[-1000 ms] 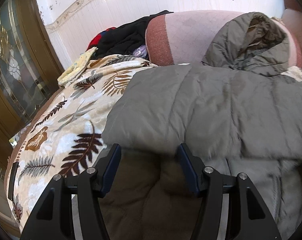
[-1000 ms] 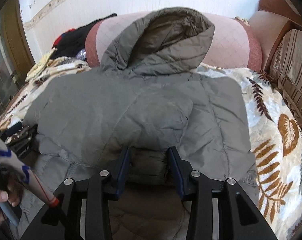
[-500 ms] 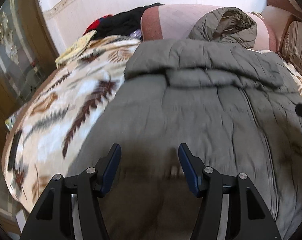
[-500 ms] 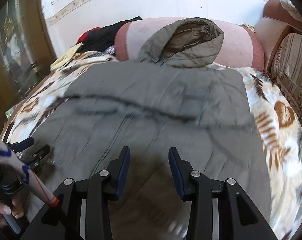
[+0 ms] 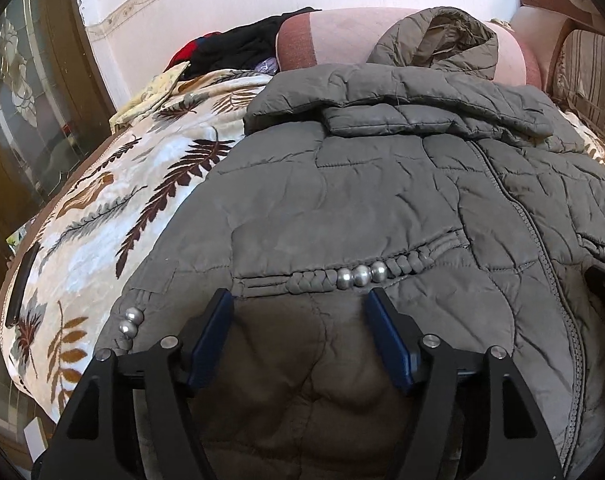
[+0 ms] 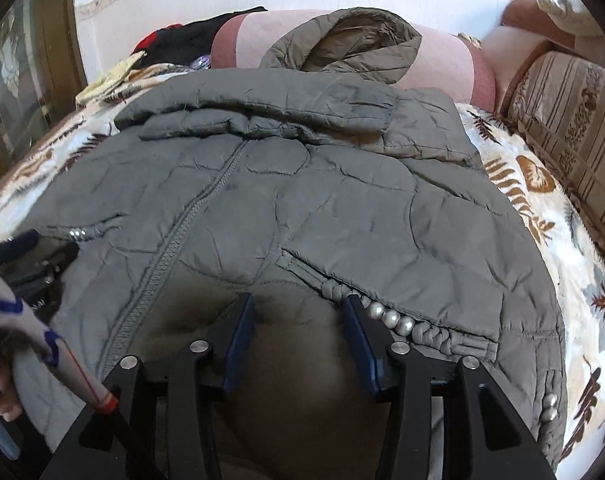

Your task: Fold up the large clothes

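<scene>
The grey padded coat (image 5: 382,184) lies spread on the leaf-print blanket (image 5: 102,216), hood at 12 o'clock. The left gripper (image 5: 298,312) and the right gripper (image 6: 298,316) have just been opening; both stand spread over its near hem, pinching nothing. Bare blanket lies at 9 and 3 o'clock.

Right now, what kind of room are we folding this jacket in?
Most likely a home bedroom or living room. The grey quilted jacket lies on a leaf-print blanket spread over a bed or couch, with a pink bolster at the wall and a striped upholstered sofa back alongside.
</scene>
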A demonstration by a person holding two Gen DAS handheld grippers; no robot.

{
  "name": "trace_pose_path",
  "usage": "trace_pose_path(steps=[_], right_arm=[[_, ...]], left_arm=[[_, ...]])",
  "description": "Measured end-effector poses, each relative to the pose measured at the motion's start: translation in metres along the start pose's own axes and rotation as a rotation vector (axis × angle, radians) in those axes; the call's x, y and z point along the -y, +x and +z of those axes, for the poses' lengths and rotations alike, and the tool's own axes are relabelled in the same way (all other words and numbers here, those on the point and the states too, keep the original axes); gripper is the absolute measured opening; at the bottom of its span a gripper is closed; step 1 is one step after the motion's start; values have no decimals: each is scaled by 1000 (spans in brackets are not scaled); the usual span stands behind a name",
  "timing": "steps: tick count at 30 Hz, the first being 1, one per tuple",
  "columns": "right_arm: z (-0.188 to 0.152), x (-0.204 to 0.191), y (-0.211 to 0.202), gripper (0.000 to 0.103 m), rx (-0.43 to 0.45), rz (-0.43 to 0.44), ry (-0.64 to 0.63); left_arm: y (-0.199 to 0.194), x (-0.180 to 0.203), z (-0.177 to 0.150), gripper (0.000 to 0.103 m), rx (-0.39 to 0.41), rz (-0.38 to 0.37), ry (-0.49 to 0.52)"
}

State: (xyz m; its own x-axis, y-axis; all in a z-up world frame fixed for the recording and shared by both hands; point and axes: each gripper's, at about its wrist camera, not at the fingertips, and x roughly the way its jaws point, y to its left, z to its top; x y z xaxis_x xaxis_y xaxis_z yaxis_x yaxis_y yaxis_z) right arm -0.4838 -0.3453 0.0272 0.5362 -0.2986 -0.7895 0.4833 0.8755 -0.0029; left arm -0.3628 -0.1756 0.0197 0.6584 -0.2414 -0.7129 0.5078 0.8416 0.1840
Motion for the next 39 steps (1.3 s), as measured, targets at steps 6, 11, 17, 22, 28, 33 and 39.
trace_pose_path(steps=[6,11,17,22,28,33,39], right_arm=[[-2,-2,5,56,8,-16,-8],[-3,-3,4,56,13,-12,-10],[-3,-2,4,56,14,-12,-12],[-3,-2,3,56,14,-10,-10],[-3,-4,3,56,15,-8,-6],[-3,-3,1,56,15,-5,1],[-3,-3,-7,58,34,-14,6]], left_arm=[[2,-2,1,70,-1,-5,-4],[2,-1,1,71,3,5,1],[2,0,1,71,9,13,6],[2,0,0,71,11,16,9],[1,0,0,71,11,16,9],[1,1,0,71,9,15,8],[-1,0,1,71,2,6,-7]])
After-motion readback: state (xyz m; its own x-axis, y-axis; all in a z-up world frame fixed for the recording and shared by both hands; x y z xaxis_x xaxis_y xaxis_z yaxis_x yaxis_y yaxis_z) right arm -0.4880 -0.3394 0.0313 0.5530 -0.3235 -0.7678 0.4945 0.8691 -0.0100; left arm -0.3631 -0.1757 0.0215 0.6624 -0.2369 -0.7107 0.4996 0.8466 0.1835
